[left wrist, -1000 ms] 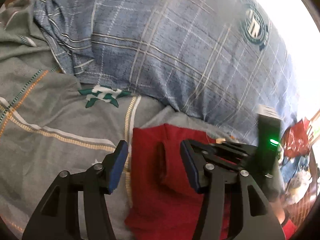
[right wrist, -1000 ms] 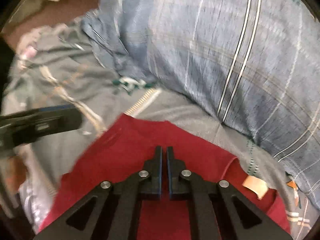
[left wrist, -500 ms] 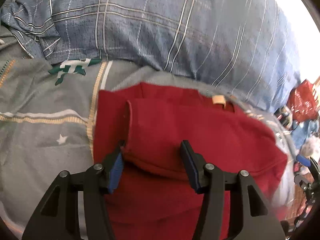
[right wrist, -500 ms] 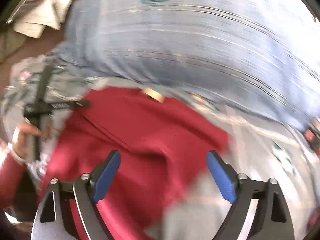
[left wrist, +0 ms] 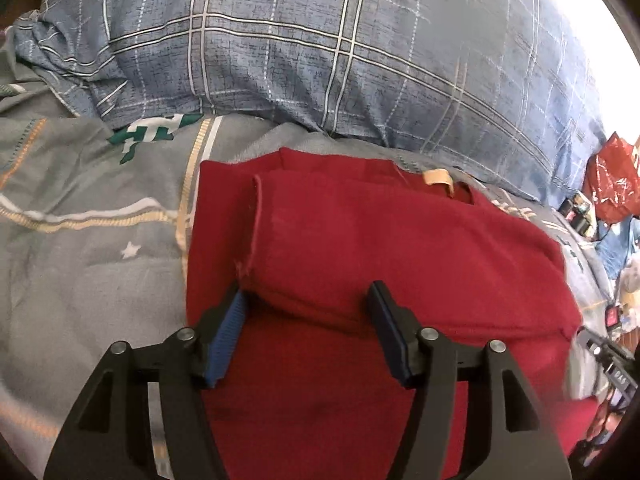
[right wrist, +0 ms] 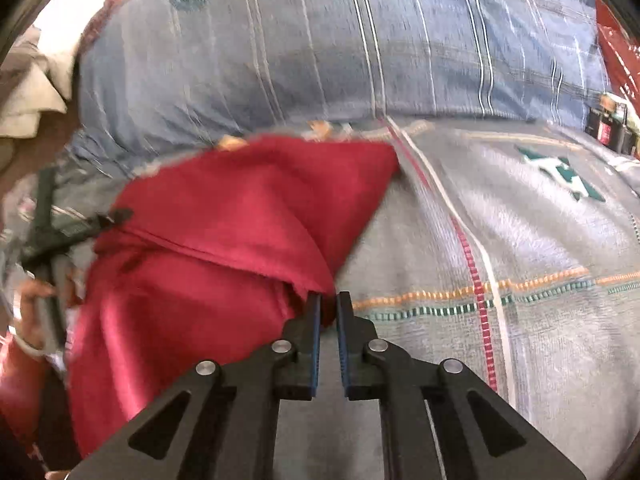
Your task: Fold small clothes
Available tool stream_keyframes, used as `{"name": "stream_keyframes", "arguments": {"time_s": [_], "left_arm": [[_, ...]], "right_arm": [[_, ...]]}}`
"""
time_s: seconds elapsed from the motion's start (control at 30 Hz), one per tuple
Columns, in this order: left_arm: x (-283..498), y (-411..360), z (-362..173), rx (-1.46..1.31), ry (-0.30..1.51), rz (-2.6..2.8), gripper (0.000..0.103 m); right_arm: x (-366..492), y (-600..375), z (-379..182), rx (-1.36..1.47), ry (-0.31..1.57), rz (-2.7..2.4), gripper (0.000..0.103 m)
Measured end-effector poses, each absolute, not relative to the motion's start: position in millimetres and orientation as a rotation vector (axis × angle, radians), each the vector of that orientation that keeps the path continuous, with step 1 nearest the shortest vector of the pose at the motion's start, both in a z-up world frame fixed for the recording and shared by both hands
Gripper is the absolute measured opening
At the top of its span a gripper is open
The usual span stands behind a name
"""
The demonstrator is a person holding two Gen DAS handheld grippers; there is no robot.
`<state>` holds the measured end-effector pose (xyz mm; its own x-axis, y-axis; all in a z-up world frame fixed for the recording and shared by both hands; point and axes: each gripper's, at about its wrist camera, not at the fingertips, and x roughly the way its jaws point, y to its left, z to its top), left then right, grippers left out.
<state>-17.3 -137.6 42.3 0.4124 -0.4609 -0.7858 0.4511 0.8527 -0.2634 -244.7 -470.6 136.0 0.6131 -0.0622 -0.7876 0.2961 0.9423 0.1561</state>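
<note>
A small red garment (left wrist: 360, 248) lies partly folded on a grey patterned bedsheet (left wrist: 88, 240), a tan label near its far edge. My left gripper (left wrist: 306, 320) is open, its jaws straddling a folded ridge of the red cloth. In the right wrist view the red garment (right wrist: 224, 232) lies left of centre. My right gripper (right wrist: 328, 304) is shut on the garment's right corner edge. The left gripper (right wrist: 60, 232) shows at the far left of that view.
A large blue plaid pillow (left wrist: 340, 52) lies along the far side, right behind the garment. Red bags and clutter (left wrist: 612, 184) sit at the right edge of the bed. The grey sheet (right wrist: 520, 260) extends to the right.
My right gripper went from shut to open, then swung to the garment's right side and closed on its corner. My left gripper moved onto the red cloth and stays open.
</note>
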Motion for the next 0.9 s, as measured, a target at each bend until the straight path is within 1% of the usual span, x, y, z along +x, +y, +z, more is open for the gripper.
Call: {"name": "stream_keyframes", "arguments": {"time_s": [0.03,0.07,0.1,0.13,0.17,0.2,0.23,0.33,0.43,0.53,0.7,0.77,0.9], "left_arm": [[-23.1,-133.7,49.1,-0.022,0.998,-0.591,0.061],[-30.9,-128.3,56.7,-0.033,1.0,-0.604,0.061],[-38.5,-122.8,62.6,-0.044,0.997,-0.613,0.061],[-45.7,-117.8,67.1,-0.056,0.995,-0.623,0.061],[-57.9,-108.8,72.5,-0.075,1.001,-0.638,0.061],[-67.3,-101.9,75.3,-0.088,1.009,-0.646,0.064],[-79.6,-93.4,77.6,-0.099,1.015,-0.653,0.067],[-113.5,-75.8,77.1,-0.077,1.019,-0.658,0.068],[-139.3,-60.5,70.1,-0.041,1.041,-0.638,0.068],[-160.9,-48.0,64.7,-0.004,1.03,-0.585,0.068],[-186.3,-43.8,56.2,0.086,1.011,-0.489,0.068],[-191.4,-44.3,52.0,0.089,1.019,-0.48,0.068],[-197.2,-46.0,46.0,0.053,1.04,-0.494,0.069]], "right_arm": [[-252.0,-467.9,147.9,0.261,0.887,-0.224,0.043],[-257.4,-464.4,155.6,0.248,0.888,-0.222,0.057],[-265.5,-460.8,160.1,0.249,0.887,-0.209,0.075],[-274.1,-457.3,163.9,0.26,0.886,-0.178,0.077],[-284.0,-452.5,167.3,0.279,0.891,-0.135,0.076],[-294.1,-448.5,168.0,0.306,0.898,-0.092,0.077],[-300.3,-446.8,165.6,0.329,0.905,-0.064,0.079],[-322.0,-440.8,147.8,0.421,0.938,0.002,0.085],[-335.4,-426.1,121.3,0.444,1.003,0.01,0.085],[-347.4,-418.1,111.1,0.448,1.002,0.0,0.085],[-351.2,-403.2,112.6,0.346,1.005,-0.053,0.085],[-348.7,-397.1,110.8,0.307,1.008,-0.059,0.085],[-345.4,-394.9,100.5,0.329,1.035,-0.033,0.083]]}}
